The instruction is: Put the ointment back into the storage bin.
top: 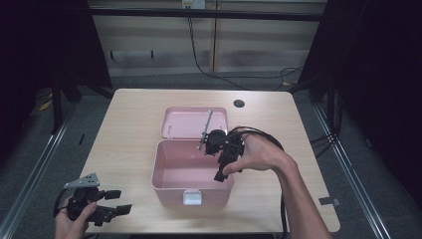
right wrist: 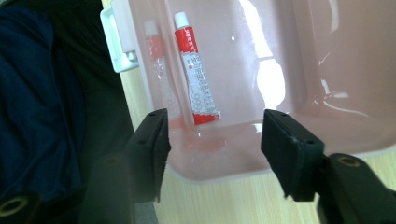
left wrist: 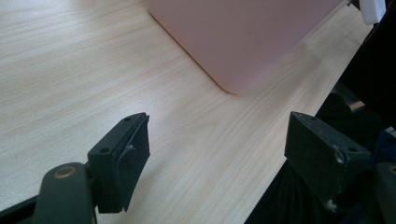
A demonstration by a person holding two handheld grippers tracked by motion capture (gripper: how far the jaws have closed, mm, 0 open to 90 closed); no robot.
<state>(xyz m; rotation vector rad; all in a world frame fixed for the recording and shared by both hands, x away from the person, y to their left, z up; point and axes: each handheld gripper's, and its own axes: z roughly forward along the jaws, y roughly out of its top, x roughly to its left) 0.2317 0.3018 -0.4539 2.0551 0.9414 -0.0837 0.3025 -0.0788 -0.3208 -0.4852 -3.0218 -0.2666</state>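
The right hand-held gripper point(top: 219, 175) hangs over the right side of an open pink box point(top: 169, 180), at about four o'clock from the table's middle in the high view, pointing down into the box with a bare hand point(top: 259, 154) wrapped around its body and a black cable looping behind. Its jaws stand spread wide with nothing between them; no pad touches anything. In the right gripper view, the two black jaws frame the box's glossy interior, and a small red-and-white tube point(right wrist: 196, 70) lies flat on the box floor beyond them, close against one wall, its white cap pointing toward twelve o'clock and its crimped red end toward six o'clock. A faint reflection of the tube shows on the shiny wall beside it. The box has a white latch point(top: 192, 197) on its near wall, at six o'clock in the high view, and its hinged pink lid point(top: 185, 122) lies open flat behind it at twelve o'clock, with a thin grey metal rod point(top: 205, 128) resting across it. The left hand-held gripper point(top: 117, 201) rests low at the table's near left corner, about eight o'clock, well apart from the box, held in the other hand point(top: 74, 221) with a grey three-cornered plate on top. Its jaws are also spread and empty; in the left gripper view they frame bare light wooden table point(left wrist: 70, 70), with a rounded corner of the box at one o'clock.
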